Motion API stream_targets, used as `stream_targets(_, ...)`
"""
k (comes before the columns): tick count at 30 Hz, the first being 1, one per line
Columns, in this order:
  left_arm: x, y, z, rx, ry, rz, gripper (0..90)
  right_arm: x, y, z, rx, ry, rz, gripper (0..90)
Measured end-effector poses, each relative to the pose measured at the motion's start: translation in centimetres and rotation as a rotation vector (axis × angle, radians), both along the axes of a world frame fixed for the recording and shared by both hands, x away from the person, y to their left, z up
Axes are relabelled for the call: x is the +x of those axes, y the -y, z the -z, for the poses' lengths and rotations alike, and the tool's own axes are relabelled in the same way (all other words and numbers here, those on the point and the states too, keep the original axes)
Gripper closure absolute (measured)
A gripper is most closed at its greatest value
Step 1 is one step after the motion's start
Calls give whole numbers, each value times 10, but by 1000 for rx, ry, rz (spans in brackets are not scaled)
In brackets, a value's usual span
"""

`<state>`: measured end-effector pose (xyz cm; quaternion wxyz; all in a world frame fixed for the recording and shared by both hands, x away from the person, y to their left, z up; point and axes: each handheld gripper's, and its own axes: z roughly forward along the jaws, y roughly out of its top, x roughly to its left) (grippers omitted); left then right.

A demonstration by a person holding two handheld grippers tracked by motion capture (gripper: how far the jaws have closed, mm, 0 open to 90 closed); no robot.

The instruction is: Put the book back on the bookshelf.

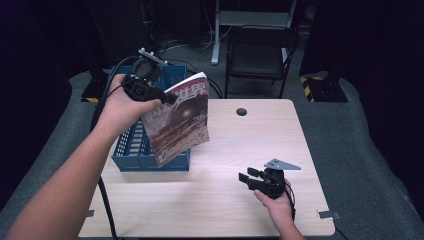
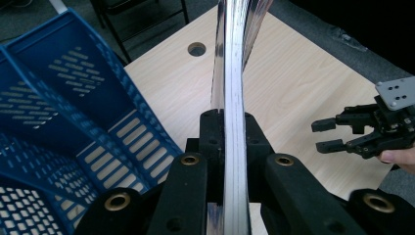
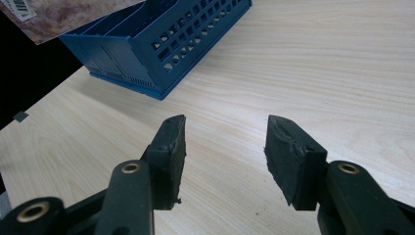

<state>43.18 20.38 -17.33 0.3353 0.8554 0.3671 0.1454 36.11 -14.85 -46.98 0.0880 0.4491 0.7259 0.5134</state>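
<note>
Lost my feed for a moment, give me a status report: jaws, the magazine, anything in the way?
Left gripper shut on magazine, held above blue basket. Right gripper open, empty, low over table. Nothing in the way.

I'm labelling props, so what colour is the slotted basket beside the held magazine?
Blue. The basket shows best in the left gripper view.

We read large white Chinese characters, "世界", along the top of the magazine (image 1: 178,120) cover above the basket (image 1: 127,150); its smaller print stayed illegible.
</note>
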Motion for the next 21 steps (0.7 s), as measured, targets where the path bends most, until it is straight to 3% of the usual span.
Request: stream_targets(21,0,-44,-2,-16,5,-119,836,0,-1,1,-2,-9,0,495)
